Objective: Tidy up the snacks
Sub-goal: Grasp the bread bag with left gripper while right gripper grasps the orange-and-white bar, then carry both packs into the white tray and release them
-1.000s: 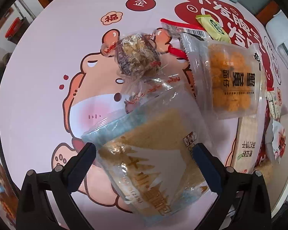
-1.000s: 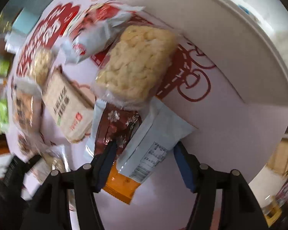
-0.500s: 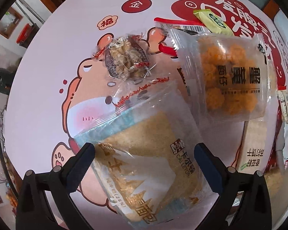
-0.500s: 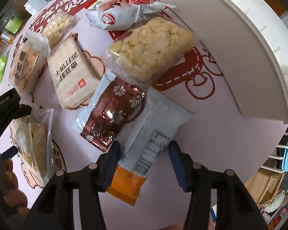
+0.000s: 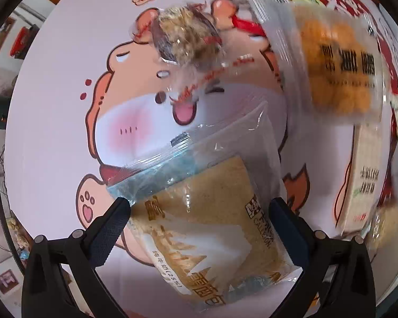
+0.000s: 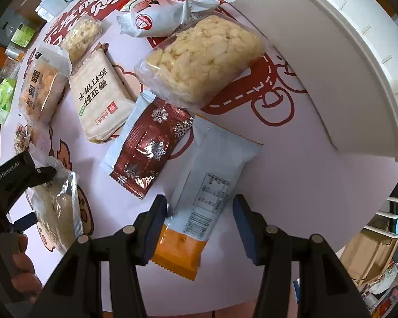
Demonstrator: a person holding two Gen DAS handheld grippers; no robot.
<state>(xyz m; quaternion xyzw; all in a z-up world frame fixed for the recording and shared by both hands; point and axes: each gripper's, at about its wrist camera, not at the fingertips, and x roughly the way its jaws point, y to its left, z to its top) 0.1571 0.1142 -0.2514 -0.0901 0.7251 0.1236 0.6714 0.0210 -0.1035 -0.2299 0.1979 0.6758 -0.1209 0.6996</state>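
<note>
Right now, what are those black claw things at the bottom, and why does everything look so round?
Those claws are two-finger grabbers a person holds, one per hand. Each carries a camera with a wide lens, which bends the picture round.

One picture looks out from the left gripper: it is squeezing a clear bread packet above the cartoon tablecloth.

The other looks out from the right gripper: its fingers are open around a pale blue and orange packet, which lies flat. A dark red snowflake packet and rice crackers lie nearby.

A cartoon-printed pink table carries a white-and-orange packet between the right claw's fingers, a maroon snowflake packet just left of it.
</note>
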